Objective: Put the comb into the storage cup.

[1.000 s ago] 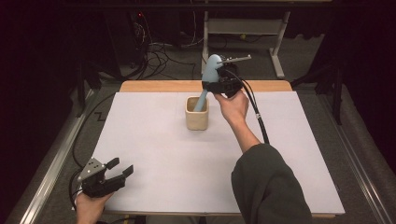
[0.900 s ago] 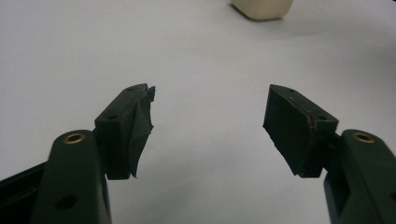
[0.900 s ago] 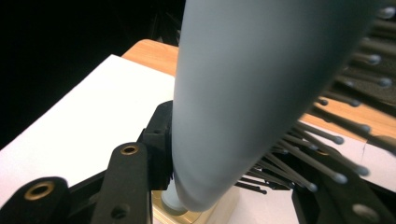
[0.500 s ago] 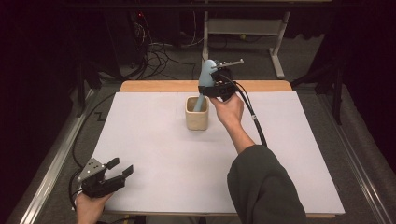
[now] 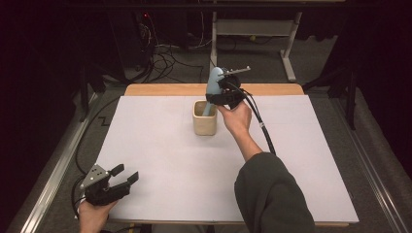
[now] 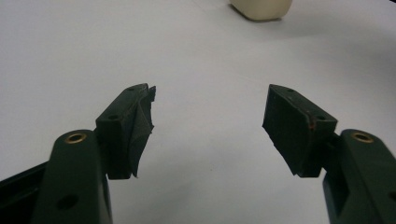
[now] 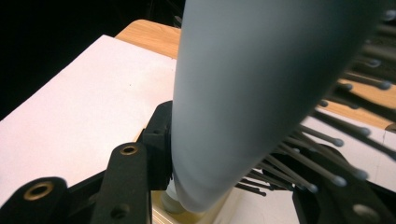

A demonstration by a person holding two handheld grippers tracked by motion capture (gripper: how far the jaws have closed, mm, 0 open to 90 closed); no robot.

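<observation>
- High view: the right gripper [image 5: 219, 95] is clamped on a pale blue hairbrush [image 5: 213, 82], which stands nearly upright above a cream cup [image 5: 204, 124]. The handle end already dips inside the cup's rim, just below the jaws, and the brush head rises above them. The brush's long axis runs close to vertical, leaning slightly toward the far edge of the white table [image 5: 160, 160]. To finish this placement well, I judge it best to lower straight along that axis, keep the handle clear of the cup wall, and let go only once the end rests on the bottom.
- Left gripper view: the left gripper [image 6: 208, 123] stands wide with nothing between its jaws, resting low over bare table. The cup [image 6: 261, 8] sits well ahead of it and slightly to its right.
- Right gripper view: the brush body [image 7: 252, 93] sits between the jaws, with the left pad pressed on its smooth back and the bristles [image 7: 299, 163] fanning toward the right jaw. Its narrow end points down past the jaws into the cup [image 7: 205, 215].
</observation>
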